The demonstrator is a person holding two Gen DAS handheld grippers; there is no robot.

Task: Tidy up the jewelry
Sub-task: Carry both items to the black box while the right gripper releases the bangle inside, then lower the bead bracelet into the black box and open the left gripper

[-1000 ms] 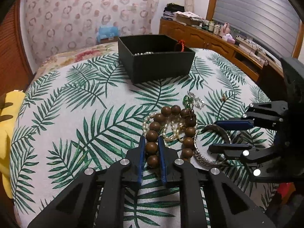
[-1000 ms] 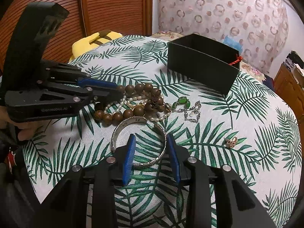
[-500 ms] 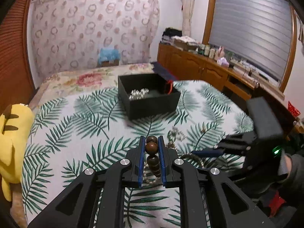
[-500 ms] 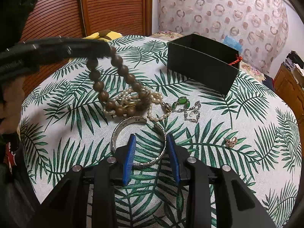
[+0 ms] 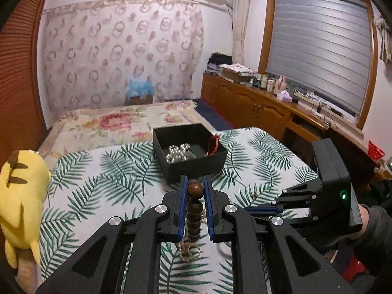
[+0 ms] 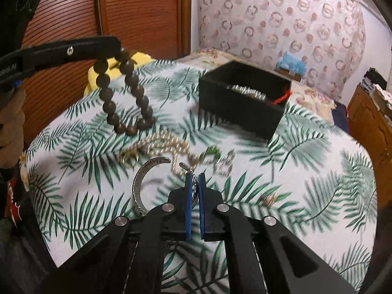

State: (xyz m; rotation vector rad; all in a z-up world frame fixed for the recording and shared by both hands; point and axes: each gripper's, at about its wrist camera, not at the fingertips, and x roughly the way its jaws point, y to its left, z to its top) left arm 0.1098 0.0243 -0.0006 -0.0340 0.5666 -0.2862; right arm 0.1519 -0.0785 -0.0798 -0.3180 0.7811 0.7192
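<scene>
Short of the black box [image 5: 191,152], the left gripper [image 5: 195,204] has lifted the wooden bead bracelet [image 6: 125,93] clear of the pile – ready for boxing – while the right gripper [image 6: 195,196] has just clamped the silver bangle [image 6: 147,186] on the tablecloth [image 6: 306,171].
</scene>
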